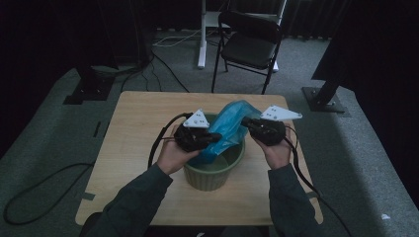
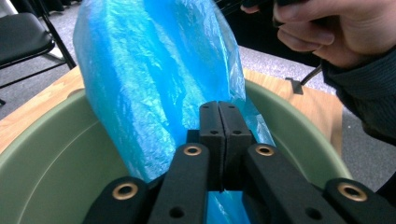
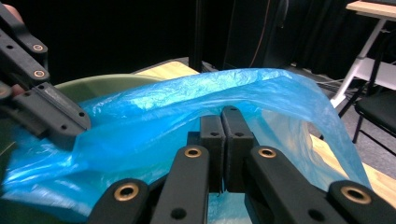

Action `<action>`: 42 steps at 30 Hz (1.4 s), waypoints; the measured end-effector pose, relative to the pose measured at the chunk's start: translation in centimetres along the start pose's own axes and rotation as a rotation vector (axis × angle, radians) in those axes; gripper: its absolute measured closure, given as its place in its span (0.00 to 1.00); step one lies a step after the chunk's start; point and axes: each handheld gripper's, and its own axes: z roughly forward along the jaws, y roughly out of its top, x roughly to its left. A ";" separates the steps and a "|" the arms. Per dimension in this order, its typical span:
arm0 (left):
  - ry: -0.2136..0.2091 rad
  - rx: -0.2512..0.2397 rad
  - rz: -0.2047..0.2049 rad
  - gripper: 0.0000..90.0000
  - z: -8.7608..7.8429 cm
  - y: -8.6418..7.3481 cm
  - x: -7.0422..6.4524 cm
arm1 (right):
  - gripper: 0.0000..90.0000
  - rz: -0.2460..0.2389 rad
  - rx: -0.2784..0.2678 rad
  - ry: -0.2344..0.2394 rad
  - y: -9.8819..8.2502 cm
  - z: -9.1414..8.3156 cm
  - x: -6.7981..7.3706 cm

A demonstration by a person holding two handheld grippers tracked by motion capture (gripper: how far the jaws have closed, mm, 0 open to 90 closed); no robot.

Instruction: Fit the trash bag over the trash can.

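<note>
A thin blue plastic bag [image 1: 231, 122] is stretched above a green round pot [image 1: 213, 174] in the middle of the wooden table [image 1: 136, 133]. My left gripper [image 1: 216, 138] is shut on the bag's left side over the pot's rim. In the left gripper view the jaws [image 2: 218, 116] meet, with the bag [image 2: 154, 79] rising behind them and the pot [image 2: 46, 144] below. My right gripper [image 1: 245, 122] is shut on the bag's right edge. In the right gripper view its jaws [image 3: 222, 122] pinch the bag [image 3: 187, 107], and the left gripper [image 3: 70, 125] grips the far end.
A black folding chair [image 1: 249, 42] stands beyond the table's far edge, beside a white stand leg [image 1: 202, 34]. Cables [image 1: 163, 74] lie on the grey carpet. Dark stand bases sit at the far left and far right. The person's sleeves come in from the near edge.
</note>
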 end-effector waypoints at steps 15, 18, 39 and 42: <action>0.071 -0.021 -0.081 0.99 -2.7 -2.3 2.3 | 0.97 -0.008 0.011 0.088 -0.9 -0.1 0.8; 0.081 -0.019 -0.099 0.99 -2.9 -2.6 2.7 | 0.97 -0.010 0.016 0.109 -1.0 0.1 1.1; -0.040 -0.079 -0.062 0.55 -1.9 0.0 1.4 | 0.98 -0.030 0.052 0.126 -0.8 2.0 2.7; -0.017 -0.031 -0.057 0.56 -0.9 0.2 1.1 | 0.98 -0.033 0.048 0.129 -0.7 2.0 2.8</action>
